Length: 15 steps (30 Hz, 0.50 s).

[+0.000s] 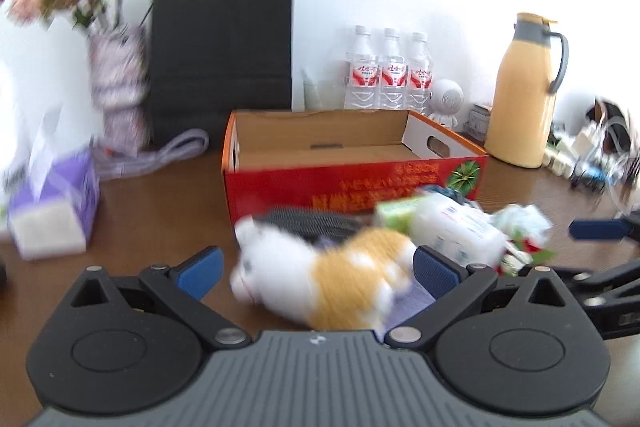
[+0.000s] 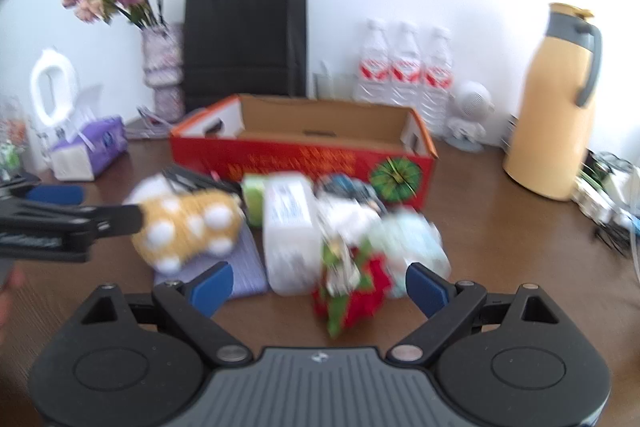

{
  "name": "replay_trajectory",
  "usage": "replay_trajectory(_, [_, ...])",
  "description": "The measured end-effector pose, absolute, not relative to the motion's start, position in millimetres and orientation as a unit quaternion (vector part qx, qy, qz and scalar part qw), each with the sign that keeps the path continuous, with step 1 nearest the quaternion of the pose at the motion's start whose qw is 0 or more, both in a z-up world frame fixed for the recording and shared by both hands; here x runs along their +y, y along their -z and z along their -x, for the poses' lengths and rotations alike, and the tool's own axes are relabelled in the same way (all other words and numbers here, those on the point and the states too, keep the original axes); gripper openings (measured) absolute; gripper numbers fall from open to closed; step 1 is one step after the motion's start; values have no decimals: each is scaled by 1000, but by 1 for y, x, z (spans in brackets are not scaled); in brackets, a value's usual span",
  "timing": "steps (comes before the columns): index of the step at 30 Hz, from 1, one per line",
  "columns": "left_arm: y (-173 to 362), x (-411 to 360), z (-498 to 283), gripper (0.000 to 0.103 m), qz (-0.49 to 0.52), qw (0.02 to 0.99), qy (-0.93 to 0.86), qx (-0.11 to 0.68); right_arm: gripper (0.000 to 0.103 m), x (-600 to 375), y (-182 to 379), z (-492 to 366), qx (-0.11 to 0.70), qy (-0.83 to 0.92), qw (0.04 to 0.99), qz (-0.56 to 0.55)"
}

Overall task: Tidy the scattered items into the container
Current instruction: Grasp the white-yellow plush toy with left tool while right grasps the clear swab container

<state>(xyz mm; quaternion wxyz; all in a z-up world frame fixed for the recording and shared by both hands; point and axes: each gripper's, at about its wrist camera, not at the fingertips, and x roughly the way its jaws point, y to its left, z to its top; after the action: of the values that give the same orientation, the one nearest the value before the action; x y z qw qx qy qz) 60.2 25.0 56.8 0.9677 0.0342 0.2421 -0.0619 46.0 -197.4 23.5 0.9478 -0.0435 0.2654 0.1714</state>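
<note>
An open red cardboard box (image 1: 352, 187) (image 2: 300, 163) stands on the brown table. In front of it lies a heap of items. A white and orange plush toy (image 1: 320, 279) (image 2: 188, 223) lies between the wide-apart fingers of my left gripper (image 1: 318, 269), which is open. Beside the toy are a white tissue pack (image 1: 452, 227) (image 2: 288, 235), a small green box (image 1: 396, 213) and a pale bundle (image 2: 416, 239). My right gripper (image 2: 319, 289) is open over a red and green ornament (image 2: 352, 291). A purple pad (image 2: 244, 267) lies under the toy.
Along the back wall stand a black paper bag (image 1: 224, 59), three water bottles (image 1: 388, 75), a white round figure (image 2: 470, 115) and a yellow thermos jug (image 1: 524, 95). A flower vase (image 2: 160, 67) and purple tissue box (image 1: 56, 211) are left; cables (image 2: 612, 195) lie right.
</note>
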Motion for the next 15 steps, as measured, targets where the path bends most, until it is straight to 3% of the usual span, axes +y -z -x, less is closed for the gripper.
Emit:
replay_trajectory(3, [-48, 23, -99, 103, -103, 948, 79, 292, 85, -181, -25, -65, 264, -182, 945, 70])
replay_trajectory(7, [-33, 43, -124, 103, -10, 927, 141, 348, 75, -171, -13, -89, 290, -188, 936, 71])
replay_trajectory(10, [-26, 55, -127, 103, 42, 923, 143, 355, 56, -167, 0, -100, 309, -191, 929, 68])
replay_trajectory(11, [-28, 56, -126, 103, 49, 922, 134, 360, 43, -167, 2, -102, 313, -190, 928, 68])
replay_trajectory(15, [-34, 38, -121, 103, 38, 928, 88, 360, 39, -169, 6, -102, 312, -196, 928, 59])
